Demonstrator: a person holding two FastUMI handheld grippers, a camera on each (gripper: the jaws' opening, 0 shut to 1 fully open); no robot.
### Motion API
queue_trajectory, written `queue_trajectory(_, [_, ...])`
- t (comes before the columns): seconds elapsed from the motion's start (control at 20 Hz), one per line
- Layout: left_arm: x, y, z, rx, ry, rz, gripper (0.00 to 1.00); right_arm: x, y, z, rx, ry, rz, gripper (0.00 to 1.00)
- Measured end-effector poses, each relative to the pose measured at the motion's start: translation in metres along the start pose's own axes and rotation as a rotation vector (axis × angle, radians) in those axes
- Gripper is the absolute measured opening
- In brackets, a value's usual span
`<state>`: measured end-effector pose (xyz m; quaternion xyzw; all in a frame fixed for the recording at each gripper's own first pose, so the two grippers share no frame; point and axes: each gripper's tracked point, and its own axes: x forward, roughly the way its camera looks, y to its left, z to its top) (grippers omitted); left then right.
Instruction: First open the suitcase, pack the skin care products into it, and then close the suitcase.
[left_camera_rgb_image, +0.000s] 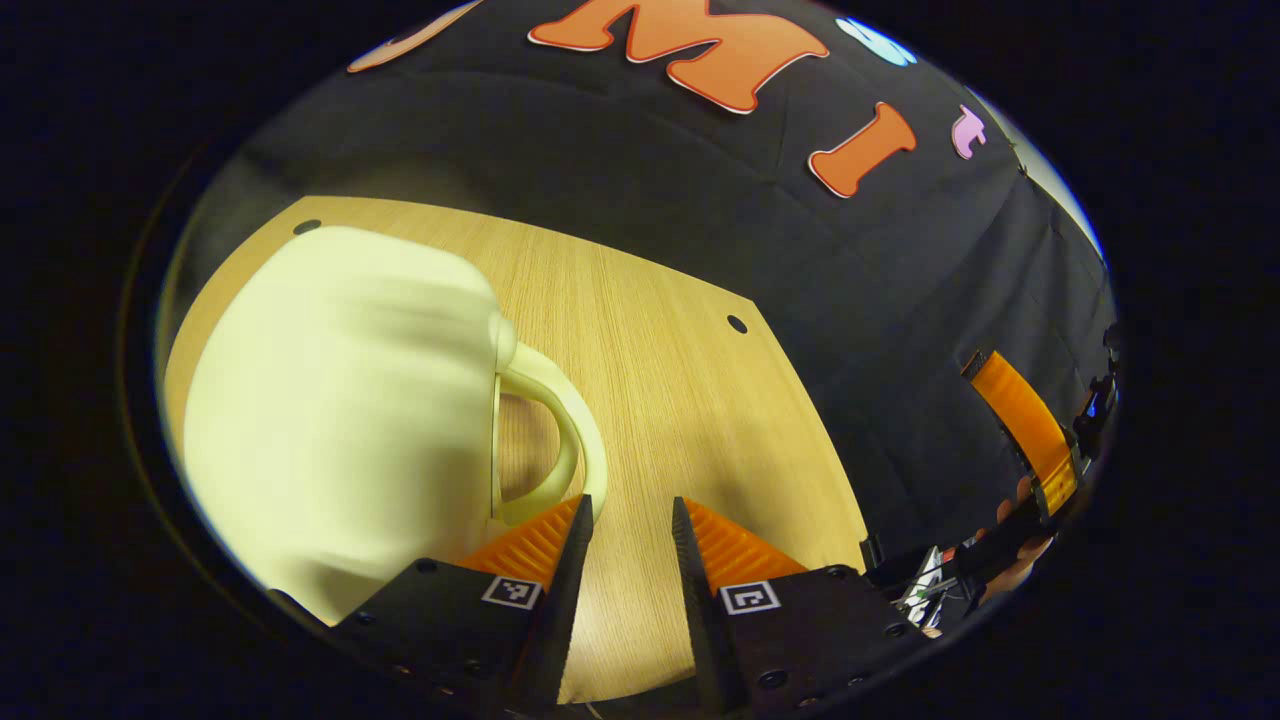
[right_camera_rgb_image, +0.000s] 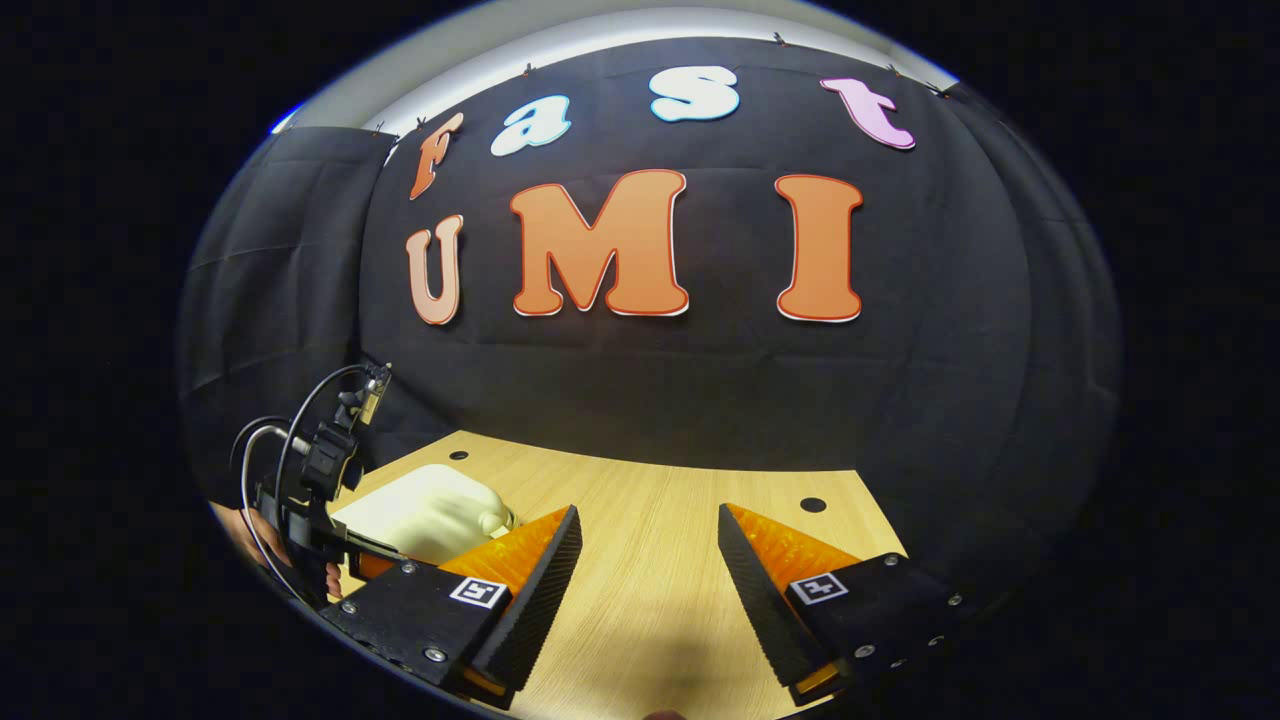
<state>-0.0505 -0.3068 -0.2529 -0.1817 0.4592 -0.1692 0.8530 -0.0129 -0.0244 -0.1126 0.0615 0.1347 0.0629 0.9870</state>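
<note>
A: On the wooden table (left_camera_rgb_image: 690, 400), the pale yellow suitcase (left_camera_rgb_image: 340, 420) is lying closed, its handle (left_camera_rgb_image: 560, 420) facing the left gripper (left_camera_rgb_image: 630, 520).

B: That gripper is hovering just beside the handle, jaws narrowly parted and gripping nothing. I'd say it's lining up to work the case open.

A: The right gripper (right_camera_rgb_image: 648, 535) is waiting well apart from the case, jaws wide and empty, probably leaving room.

B: Counting up: one suitcase, one handle, two grippers, two holes in the tabletop. I'm spotting no skin care products here.
</note>
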Motion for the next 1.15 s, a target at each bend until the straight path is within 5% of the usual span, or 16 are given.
queue_trajectory(0.05, [-0.005,-0.004,0.005,0.026,-0.022,0.004,0.51,-0.001,-0.001,0.002,0.003,-0.006,-0.005,0.88])
queue_trajectory(0.1, [-0.007,-0.009,0.015,0.055,-0.048,0.007,0.64,-0.002,-0.002,0.005,0.004,-0.014,-0.011,0.88])
queue_trajectory(0.3, [-0.033,-0.032,0.052,0.142,-0.172,0.040,0.84,-0.003,0.004,0.011,-0.024,-0.032,-0.011,0.88])
queue_trajectory(0.45, [-0.055,-0.038,0.086,0.234,-0.315,0.121,0.91,-0.003,0.004,0.022,-0.053,-0.056,-0.034,0.88])
queue_trajectory(0.65, [-0.082,-0.033,0.124,0.364,-0.542,0.278,0.91,-0.007,0.011,0.046,-0.047,-0.135,-0.017,0.88])
queue_trajectory(0.95, [-0.094,-0.038,0.136,0.365,-0.663,0.335,0.93,-0.011,0.011,0.063,-0.078,-0.214,-0.024,0.90])
queue_trajectory(1.15, [-0.121,-0.066,0.154,0.463,-0.767,0.332,0.99,-0.013,0.006,0.060,-0.100,-0.212,-0.054,0.91])
